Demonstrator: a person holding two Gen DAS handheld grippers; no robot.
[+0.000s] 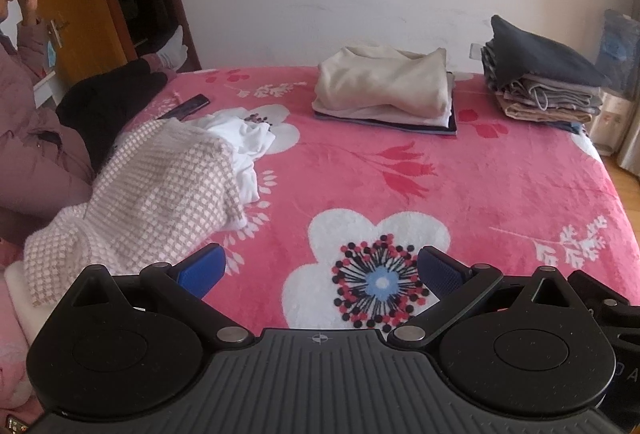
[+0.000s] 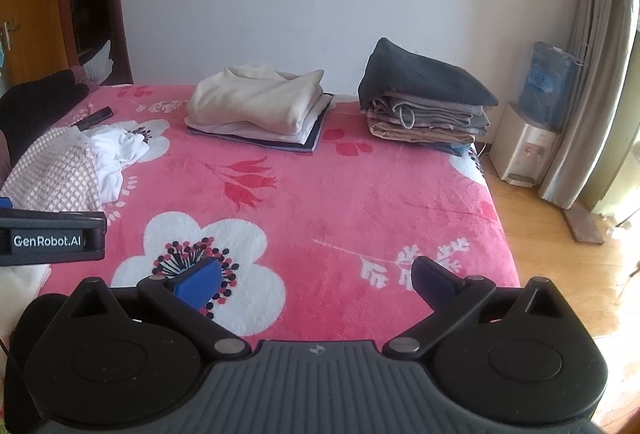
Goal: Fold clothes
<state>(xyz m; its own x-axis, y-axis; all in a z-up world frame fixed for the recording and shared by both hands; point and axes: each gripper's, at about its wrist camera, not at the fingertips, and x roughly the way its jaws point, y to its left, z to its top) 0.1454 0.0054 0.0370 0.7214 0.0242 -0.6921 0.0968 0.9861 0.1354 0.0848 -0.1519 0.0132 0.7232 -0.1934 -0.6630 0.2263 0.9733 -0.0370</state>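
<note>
A pink and white checked garment (image 1: 160,194) lies rumpled on the left of the bed, over a crumpled white garment (image 1: 244,146); both also show in the right wrist view, checked (image 2: 56,170) and white (image 2: 116,150). My left gripper (image 1: 320,266) hovers open over the near bed, right of the checked garment, holding nothing. My right gripper (image 2: 316,276) is open too, empty, above the blanket's flower print. Two folded stacks sit at the far edge: a cream-topped stack (image 1: 384,90) (image 2: 260,106) and a dark-topped stack (image 1: 544,74) (image 2: 424,98).
The bed wears a pink floral blanket (image 1: 480,186) (image 2: 360,194). A person in a mauve jacket (image 1: 28,138) sits at the left edge beside dark clothing (image 1: 108,94). A phone (image 1: 188,106) lies near the pile. A water dispenser (image 2: 524,146) and curtain (image 2: 592,74) stand right.
</note>
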